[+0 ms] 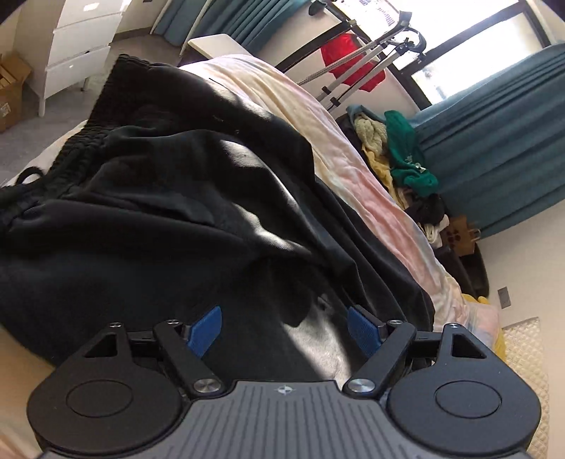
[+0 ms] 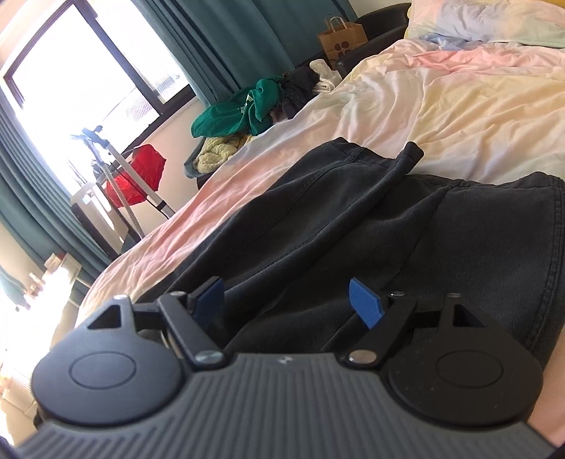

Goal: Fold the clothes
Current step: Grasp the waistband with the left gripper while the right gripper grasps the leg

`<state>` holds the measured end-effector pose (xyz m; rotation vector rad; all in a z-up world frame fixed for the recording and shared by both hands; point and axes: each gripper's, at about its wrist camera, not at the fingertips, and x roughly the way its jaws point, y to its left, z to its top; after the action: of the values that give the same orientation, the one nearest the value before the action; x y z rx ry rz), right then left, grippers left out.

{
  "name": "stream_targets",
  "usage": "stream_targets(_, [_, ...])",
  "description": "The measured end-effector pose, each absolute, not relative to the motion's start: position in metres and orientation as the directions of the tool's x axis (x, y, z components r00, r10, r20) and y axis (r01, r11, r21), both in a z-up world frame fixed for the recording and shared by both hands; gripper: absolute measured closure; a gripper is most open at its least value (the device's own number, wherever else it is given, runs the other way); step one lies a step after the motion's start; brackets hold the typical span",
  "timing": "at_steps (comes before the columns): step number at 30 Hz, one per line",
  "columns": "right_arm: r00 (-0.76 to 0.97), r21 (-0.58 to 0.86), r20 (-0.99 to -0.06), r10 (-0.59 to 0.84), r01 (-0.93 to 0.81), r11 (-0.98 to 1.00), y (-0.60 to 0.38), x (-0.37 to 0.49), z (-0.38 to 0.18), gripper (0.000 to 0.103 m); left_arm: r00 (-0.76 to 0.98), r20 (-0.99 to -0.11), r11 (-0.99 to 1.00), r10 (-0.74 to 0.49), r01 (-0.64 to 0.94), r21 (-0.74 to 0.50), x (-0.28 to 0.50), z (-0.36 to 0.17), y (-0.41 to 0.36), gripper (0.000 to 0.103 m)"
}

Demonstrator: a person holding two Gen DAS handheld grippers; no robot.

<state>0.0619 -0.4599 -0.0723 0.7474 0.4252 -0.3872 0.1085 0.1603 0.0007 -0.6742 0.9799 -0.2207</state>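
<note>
A black garment (image 1: 169, 197) with a gathered elastic waistband (image 1: 88, 134) lies rumpled on the bed in the left wrist view. My left gripper (image 1: 284, 328) hovers over its near part, open, its blue pads (image 1: 206, 330) wide apart with no cloth pinched between them. In the right wrist view a dark charcoal garment (image 2: 406, 226) with stitched seams is spread on the bed. My right gripper (image 2: 287, 300) sits low over its near edge, also open, with the fabric lying under the fingers and not clamped.
The bed has a pale pink and yellow sheet (image 2: 441, 106) and a pillow (image 2: 487, 21). A pile of clothes with a green top (image 2: 229, 116) sits beside the bed. A red cloth (image 2: 141, 176) hangs on a stand, white drawers (image 1: 81, 46) stand by the wall.
</note>
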Motion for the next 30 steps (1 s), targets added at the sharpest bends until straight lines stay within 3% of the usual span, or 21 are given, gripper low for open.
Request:
stream_targets(5, [0.869, 0.609, -0.462, -0.176, 0.455, 0.650, -0.470, 0.039, -0.061, 0.023, 0.545, -0.756, 0.756, -0.362, -0.303, -0.580, 0.043, -0.017, 0.222, 0.019])
stream_targets(10, [0.874, 0.646, -0.451, -0.181, 0.460, 0.609, -0.484, 0.019, -0.062, 0.023, 0.520, -0.795, 0.595, -0.312, -0.545, -0.590, 0.026, -0.064, 0.279, 0.019])
stream_targets(16, [0.840, 0.676, -0.498, -0.216, 0.532, 0.510, -0.500, 0.005, -0.078, 0.022, 0.606, -0.714, 0.496, -0.351, -0.527, -0.690, 0.047, -0.101, 0.296, 0.016])
stream_targets(22, [0.823, 0.699, -0.525, -0.219, 0.563, 0.441, -0.505, -0.001, -0.088, 0.021, 0.588, -0.738, 0.572, -0.329, -0.498, -0.652, 0.074, -0.104, 0.294, 0.013])
stream_targets(30, [0.818, 0.686, -0.511, -0.263, 0.573, 0.448, -0.504, 0.003, -0.084, 0.021, 0.728, -0.606, 0.471, -0.320, -0.433, -0.769, 0.075, -0.104, 0.300, 0.013])
